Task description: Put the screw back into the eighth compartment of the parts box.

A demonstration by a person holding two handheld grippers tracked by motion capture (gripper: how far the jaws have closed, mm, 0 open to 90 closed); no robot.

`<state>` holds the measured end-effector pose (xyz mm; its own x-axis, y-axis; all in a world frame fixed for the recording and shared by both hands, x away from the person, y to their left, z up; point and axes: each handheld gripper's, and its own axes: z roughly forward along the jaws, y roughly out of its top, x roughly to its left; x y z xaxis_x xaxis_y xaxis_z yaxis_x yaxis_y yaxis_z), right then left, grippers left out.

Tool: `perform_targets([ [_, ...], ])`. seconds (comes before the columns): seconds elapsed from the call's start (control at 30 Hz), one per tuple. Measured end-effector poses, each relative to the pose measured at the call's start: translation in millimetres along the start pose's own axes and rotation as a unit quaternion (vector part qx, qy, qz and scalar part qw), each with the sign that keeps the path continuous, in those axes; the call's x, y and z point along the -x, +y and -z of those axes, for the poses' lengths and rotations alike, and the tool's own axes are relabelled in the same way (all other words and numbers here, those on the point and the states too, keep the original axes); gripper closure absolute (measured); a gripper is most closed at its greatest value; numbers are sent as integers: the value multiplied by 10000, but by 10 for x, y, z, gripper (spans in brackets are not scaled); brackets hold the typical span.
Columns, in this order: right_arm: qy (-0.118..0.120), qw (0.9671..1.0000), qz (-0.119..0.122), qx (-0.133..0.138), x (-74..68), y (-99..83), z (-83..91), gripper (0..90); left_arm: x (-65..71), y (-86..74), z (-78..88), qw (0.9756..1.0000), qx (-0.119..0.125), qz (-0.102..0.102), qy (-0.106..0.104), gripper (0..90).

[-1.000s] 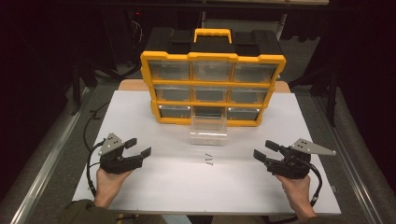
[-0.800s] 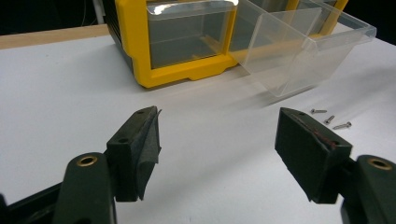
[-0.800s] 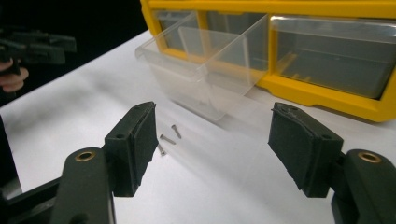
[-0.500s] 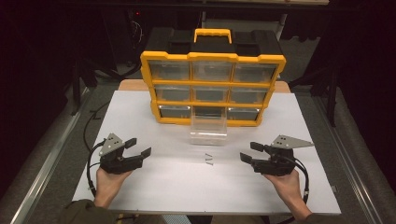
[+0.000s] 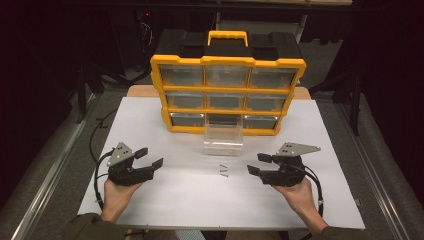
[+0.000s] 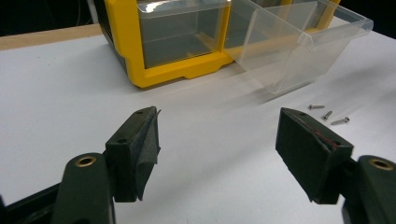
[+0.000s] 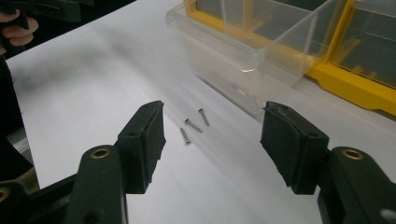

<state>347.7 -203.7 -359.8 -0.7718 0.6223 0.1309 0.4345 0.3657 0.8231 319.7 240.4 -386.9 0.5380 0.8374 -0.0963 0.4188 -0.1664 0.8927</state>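
Observation:
Three small screws point(image 5: 223, 171) lie on the white sheet point(image 5: 200, 200), just in front of a clear drawer point(image 5: 223, 139) pulled out of the bottom row of a yellow organizer point(image 5: 227, 95). To the screws' right, my right gripper point(image 5: 256, 164) points left at them, a short way off. It is open; its jaws have just been closing a little, with nothing between the pads. The right gripper view has the screws point(image 7: 193, 125) ahead of the gripper point(image 7: 212, 126). My left gripper point(image 5: 150, 157) rests open at the left, empty, well away from the screws point(image 6: 327, 114).
The organizer's other clear drawers are pushed in. The pulled-out drawer point(image 7: 247, 51) looks empty and stands close behind the screws. Metal rails point(image 5: 45, 190) run along both table sides. A cable point(image 5: 97, 172) trails from each gripper. The sheet's front edge lies near my wrists.
My right gripper has slid left across the sheet toward the screws, and its jaws have narrowed slightly. The left gripper has stayed put.

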Motion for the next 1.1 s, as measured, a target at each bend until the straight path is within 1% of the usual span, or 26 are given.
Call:
perform_targets([
  [0.1,26,9999,97,-135,-45,41,-52,417,4,0,2,10000,-1,-32,-13,305],
  [0.2,65,9995,154,-279,-74,82,-102,420,-3,1,5,10000,42,22,-22,306],
  [0.33,87,9987,245,-428,-93,140,-170,428,1,1,0,10000,17,-26,-23,305],
  [0.47,88,9971,385,-656,-132,195,-231,436,-2,2,-2,10000,22,-10,-28,305],
  [0.53,111,9962,396,-762,-138,224,-261,444,-3,2,-3,10000,19,-9,-31,304],
  [0.57,122,9956,440,-820,-133,238,-278,449,-1,1,-3,10000,18,-12,-31,304],
  [0.63,140,9944,435,-950,-128,263,-311,457,2,1,2,10000,22,-28,-25,304],
  [0.73,129,9922,515,-1129,-121,296,-367,465,0,1,1,10000,25,-19,-17,304],
  [0.77,136,9915,509,-1191,-125,308,-381,469,-1,0,-1,10000,16,-20,-10,304],
  [0.93,184,9885,633,-1359,-157,377,-464,495,6,0,1,10000,12,-57,18,305],
  [0.97,209,9877,644,-1410,-176,394,-484,500,7,0,2,10000,15,-60,16,305],
  [1.1,273,9830,831,-1614,-243,451,-575,528,3,-1,-5,10000,-3,-58,13,305],
])
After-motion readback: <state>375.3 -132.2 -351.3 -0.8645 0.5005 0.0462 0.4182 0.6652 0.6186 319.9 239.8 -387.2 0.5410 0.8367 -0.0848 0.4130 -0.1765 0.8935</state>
